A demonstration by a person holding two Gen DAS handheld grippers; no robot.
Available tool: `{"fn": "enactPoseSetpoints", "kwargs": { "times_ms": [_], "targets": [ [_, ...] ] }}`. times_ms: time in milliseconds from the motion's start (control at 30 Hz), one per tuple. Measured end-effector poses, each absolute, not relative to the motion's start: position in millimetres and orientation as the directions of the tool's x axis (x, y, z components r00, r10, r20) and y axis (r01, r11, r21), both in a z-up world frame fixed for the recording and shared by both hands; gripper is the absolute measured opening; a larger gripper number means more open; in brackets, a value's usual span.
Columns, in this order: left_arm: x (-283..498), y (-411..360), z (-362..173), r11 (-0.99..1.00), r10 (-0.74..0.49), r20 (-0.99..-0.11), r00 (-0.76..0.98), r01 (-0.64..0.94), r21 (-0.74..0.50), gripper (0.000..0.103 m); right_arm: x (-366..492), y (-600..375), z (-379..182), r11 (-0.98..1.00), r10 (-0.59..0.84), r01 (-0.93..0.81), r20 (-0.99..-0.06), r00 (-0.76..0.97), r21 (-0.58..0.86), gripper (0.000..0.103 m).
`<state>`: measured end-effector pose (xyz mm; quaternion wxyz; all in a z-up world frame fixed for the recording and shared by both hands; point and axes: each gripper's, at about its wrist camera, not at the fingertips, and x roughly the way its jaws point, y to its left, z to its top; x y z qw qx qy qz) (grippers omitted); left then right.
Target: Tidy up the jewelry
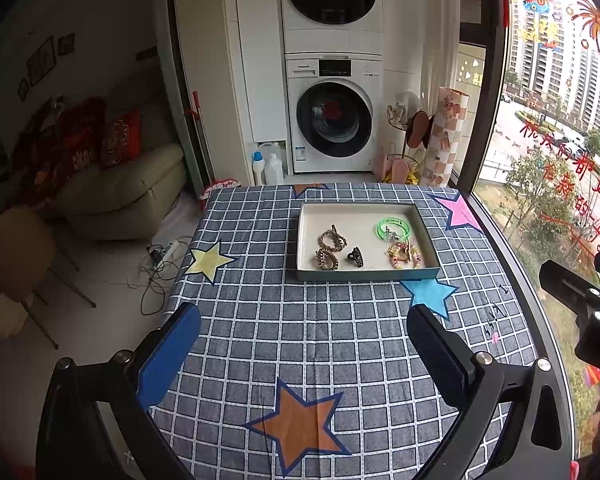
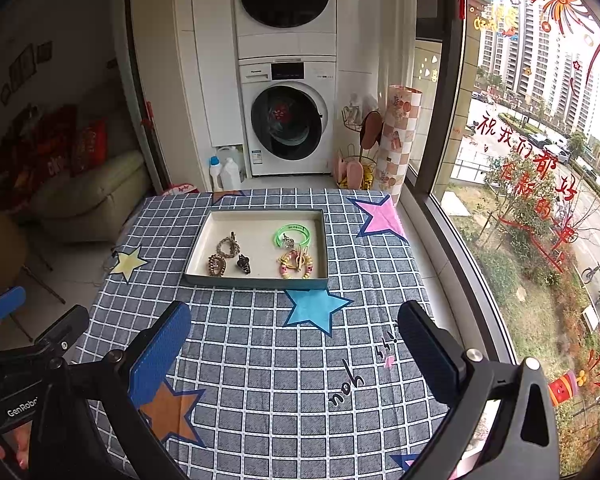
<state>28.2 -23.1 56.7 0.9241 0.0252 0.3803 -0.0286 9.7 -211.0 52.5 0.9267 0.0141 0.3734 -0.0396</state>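
Left gripper (image 1: 304,354): jaws spread wide, nothing between them; it touches nothing and sits above the near part of the table.
Left gripper fingers (image 1: 168,354): flat pads faced with blue ribbed rubber, mounted on black arms with silver bolts.
Right gripper (image 2: 294,350): jaws spread wide, empty, clear of every object, above the near right part of the table.
Right gripper fingers (image 2: 160,354): the same blue ribbed pad on the one that faces the camera; the other shows its dark edge.
Pose: both grippers point toward the far edge of the table, side by side; each shows at the margin of the other's view.
Hand (image 2: 8,450): fingertips only partly visible at the lower left of the right wrist view, behind the left gripper's body.
Table (image 1: 340,340): covered with a grey-blue cloth in a white grid, printed with stars in orange, yellow, blue and pink.
Tray (image 1: 312,236): shallow, rectangular, pale inside with grey-blue walls; stands near the far edge of the table, toward its right side.
Gold chain pieces (image 1: 329,248): twisted, metallic, in the left half of the tray.
Black claw clip (image 1: 355,257): small, near the middle of the tray's near wall.
Green bangle (image 1: 394,227): translucent ring, at the tray's far right.
Beaded bracelets (image 1: 405,256): pastel beads, tangled, at the near right corner of the tray.
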Motion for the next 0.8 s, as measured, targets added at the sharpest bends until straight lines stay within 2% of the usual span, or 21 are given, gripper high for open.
{"fn": "enactPoseSetpoints", "kwargs": {
  "times_ms": [800],
  "targets": [
    [26.5, -23.2, 56.8, 0.996, -0.046, -0.704, 0.708, 0.088, 0.022, 0.103, 7.9, -211.0, 53.0, 0.997, -0.055, 0.081, -0.698, 0.714, 0.004, 0.103]
  ]
}}
